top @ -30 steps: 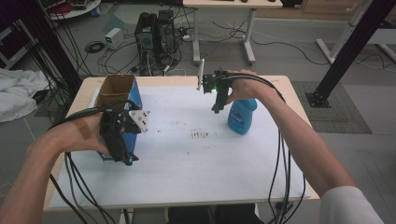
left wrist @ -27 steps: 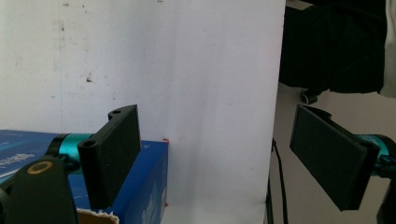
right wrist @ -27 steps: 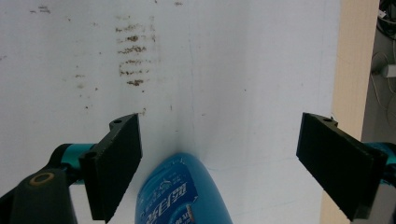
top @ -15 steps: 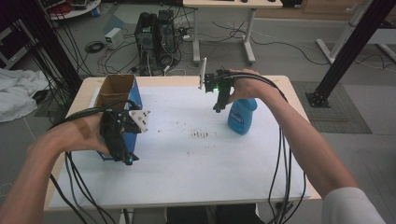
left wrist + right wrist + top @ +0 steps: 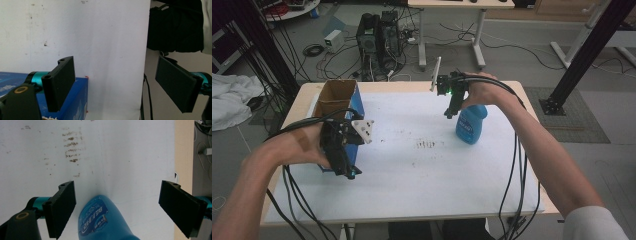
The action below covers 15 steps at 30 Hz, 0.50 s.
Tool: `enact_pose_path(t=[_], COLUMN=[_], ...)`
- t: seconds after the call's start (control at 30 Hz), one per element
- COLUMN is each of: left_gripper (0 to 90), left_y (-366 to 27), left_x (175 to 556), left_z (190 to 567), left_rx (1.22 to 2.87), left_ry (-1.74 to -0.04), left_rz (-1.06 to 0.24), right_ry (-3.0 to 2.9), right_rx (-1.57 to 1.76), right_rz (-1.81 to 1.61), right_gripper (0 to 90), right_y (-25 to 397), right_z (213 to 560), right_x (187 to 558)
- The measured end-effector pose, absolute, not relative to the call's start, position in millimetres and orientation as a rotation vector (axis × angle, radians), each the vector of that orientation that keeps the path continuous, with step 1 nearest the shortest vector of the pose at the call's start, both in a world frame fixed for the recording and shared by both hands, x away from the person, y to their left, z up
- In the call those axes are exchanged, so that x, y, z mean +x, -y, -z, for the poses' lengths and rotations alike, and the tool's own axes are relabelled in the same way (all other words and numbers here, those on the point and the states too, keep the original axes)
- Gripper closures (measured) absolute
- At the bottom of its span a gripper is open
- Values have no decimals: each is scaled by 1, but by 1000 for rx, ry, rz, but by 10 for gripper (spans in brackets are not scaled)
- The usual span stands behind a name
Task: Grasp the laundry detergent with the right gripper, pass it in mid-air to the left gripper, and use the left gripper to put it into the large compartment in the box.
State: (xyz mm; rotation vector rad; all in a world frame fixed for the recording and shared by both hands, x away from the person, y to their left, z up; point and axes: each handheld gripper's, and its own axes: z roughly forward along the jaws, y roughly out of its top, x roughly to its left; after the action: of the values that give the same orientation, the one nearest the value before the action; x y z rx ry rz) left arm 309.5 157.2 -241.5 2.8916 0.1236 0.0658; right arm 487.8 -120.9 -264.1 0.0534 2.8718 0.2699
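Blue spray bottle [image 5: 471, 124] upright on white sheet [image 5: 422, 165] covering counter [image 5: 532, 107], toward right far side. Right tongs [image 5: 449, 111] poised over bottle, jaws spread wide, gripping nothing; in right gripper view bottle body [image 5: 103, 220] between the two jaws, nearer the left one, touching neither. Compared with a second ago: almost no shift. Right hand [image 5: 479, 90] at same spot above bottle, bottle unmoved, jaws no narrower. Reads as a pause before closing, not a grasp under way.

Left tongs [image 5: 349, 170] low at near corner of blue carton [image 5: 343, 102], open top showing brown inside. Left gripper view: jaws parted and free, carton corner [image 5: 75, 100] behind left jaw, contact not clear. Left hand [image 5: 294, 147] likewise unchanged from earlier frames.

Dark smudges [image 5: 428, 145] mid-sheet, between carton and bottle.

Judgement: bottle pick-up not begun; next need is lowering and squeezing on bottle body.
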Motion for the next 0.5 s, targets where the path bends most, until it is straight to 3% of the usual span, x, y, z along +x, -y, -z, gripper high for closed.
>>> enact_pose_path(t=[0.5], left_gripper=[164], left_y=[-154], left_x=[312], left_z=[247], left_rx=[2875], left_ry=[-109], left_rz=[-53], right_ry=[-2888], right_rx=[242], right_rz=[-409], right_gripper=[134], right_y=[165], right_z=[239], right_x=[480])
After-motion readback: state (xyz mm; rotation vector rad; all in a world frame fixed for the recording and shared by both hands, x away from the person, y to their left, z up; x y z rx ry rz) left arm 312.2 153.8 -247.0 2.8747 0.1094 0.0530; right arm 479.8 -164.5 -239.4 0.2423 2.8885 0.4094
